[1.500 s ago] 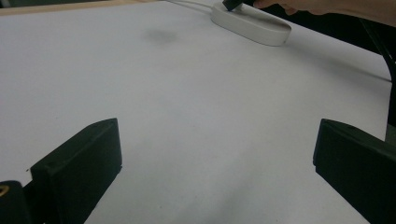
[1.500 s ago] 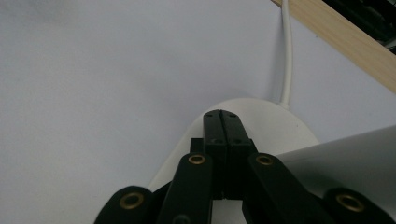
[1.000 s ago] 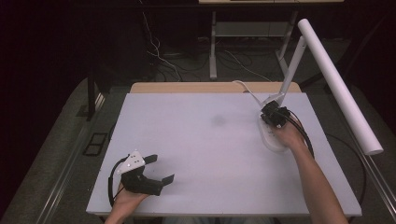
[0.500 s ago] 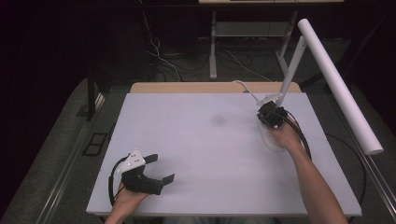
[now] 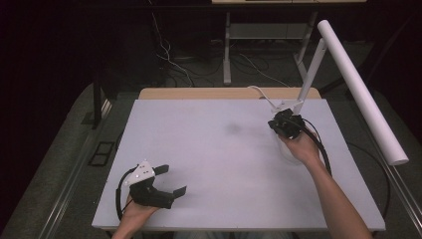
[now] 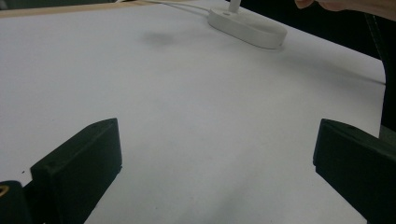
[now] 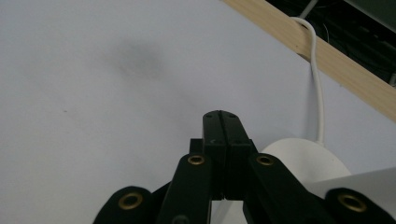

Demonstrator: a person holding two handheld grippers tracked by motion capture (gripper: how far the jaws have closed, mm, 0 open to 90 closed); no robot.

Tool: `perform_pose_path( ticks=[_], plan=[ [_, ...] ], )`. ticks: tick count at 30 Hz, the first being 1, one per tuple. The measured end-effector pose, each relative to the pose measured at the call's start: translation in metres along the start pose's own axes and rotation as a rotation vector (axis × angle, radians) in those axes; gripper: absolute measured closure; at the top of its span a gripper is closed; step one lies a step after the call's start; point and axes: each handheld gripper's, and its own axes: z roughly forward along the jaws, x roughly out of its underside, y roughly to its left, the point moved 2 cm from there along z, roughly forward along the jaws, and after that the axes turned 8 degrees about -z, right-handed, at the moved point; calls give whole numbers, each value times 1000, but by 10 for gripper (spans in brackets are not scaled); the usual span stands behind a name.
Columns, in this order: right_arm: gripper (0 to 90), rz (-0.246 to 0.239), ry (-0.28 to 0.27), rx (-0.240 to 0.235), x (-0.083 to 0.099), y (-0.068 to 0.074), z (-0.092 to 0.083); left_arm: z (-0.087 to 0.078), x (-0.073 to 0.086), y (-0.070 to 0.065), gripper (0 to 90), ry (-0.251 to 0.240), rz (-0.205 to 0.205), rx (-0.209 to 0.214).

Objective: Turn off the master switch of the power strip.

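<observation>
From the high view I have the left gripper (image 5: 170, 180) low at the near-left corner of the pale grey rectangular table (image 5: 209, 149), my hand wrapped around its black body with the grey three-cornered plate on top. Its fingers (image 6: 77, 170) are spread wide and released, nothing between them, only bare table surface showing in the left gripper view.

The right gripper (image 5: 284, 123) sits at the far right of the table, held in my right hand (image 5: 298, 147) directly above the white oval base (image 6: 247, 25) of the white desk lamp (image 5: 361, 84). In the right gripper view its fingers (image 7: 223, 135) are clenched flat against each other with nothing held, and the rounded white base (image 7: 303, 158) lies just beside and below them.

The lamp's slanted white stem rises from the base toward the far edge, carrying a long white tube head that runs out past the right side of the table. A thin white cord (image 7: 320, 88) leaves the base and drops over the light wooden strip (image 7: 327, 56) along the table's far edge. A faint dark smudge (image 5: 233, 128) marks the table near its centre, well apart from both grippers.
</observation>
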Motion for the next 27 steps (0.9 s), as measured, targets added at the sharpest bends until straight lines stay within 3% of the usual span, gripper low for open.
perform_pose_path(
  ticks=[3,11,17,21,27],
  plan=[
    [890,32,-26,-22,2,1,-10,1,0,0,0,-3,-3,0],
    [599,85,-103,-51,11,6,-37,2,-1,-1,0,-2,1,4],
    [247,157,-141,-114,24,14,-48,3,-1,-1,0,-6,0,5],
    [0,211,-150,-190,36,19,-54,3,-1,-1,0,-3,-1,6],
    [0,210,-160,-202,49,31,-65,5,-1,-2,0,0,1,8]
  ],
)
